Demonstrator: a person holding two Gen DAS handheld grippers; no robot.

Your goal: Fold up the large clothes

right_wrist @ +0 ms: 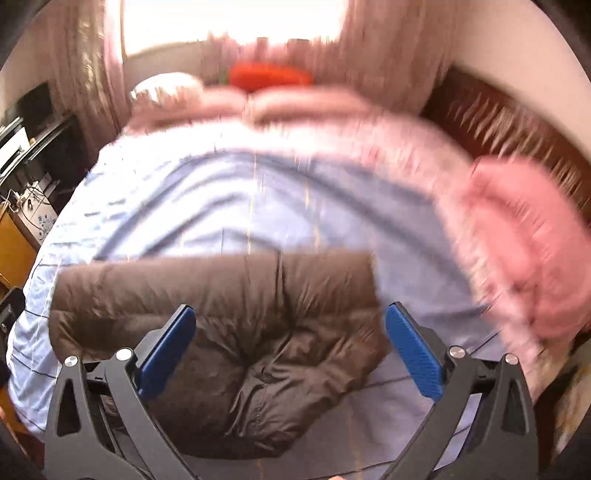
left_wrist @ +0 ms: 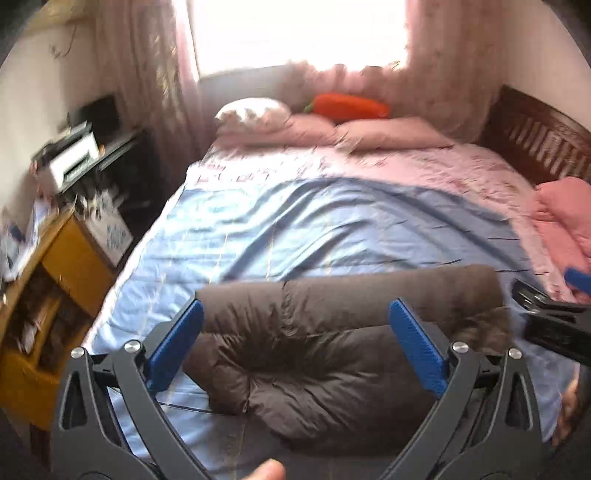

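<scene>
Your left gripper (left_wrist: 295,332) and right gripper (right_wrist: 290,336) both gape wide and hold nothing, above the brown jacket (left_wrist: 332,354), which lies folded on the bed (left_wrist: 295,221) near its foot.

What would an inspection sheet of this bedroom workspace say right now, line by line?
Surface: bed with a wrinkled light blue sheet, pink bedding beyond.
Job's things: brown puffer jacket lying folded into a bundle at the near edge.
Clutter: pink folded garment at the right, orange plush and pillows at the head.
Grippers: left gripper and right gripper both open, above the jacket, nothing held.
Cables: nothing seen clearly.
Surroundings: bright window, pink curtains, cluttered yellow desk, dark wooden bed frame.
</scene>
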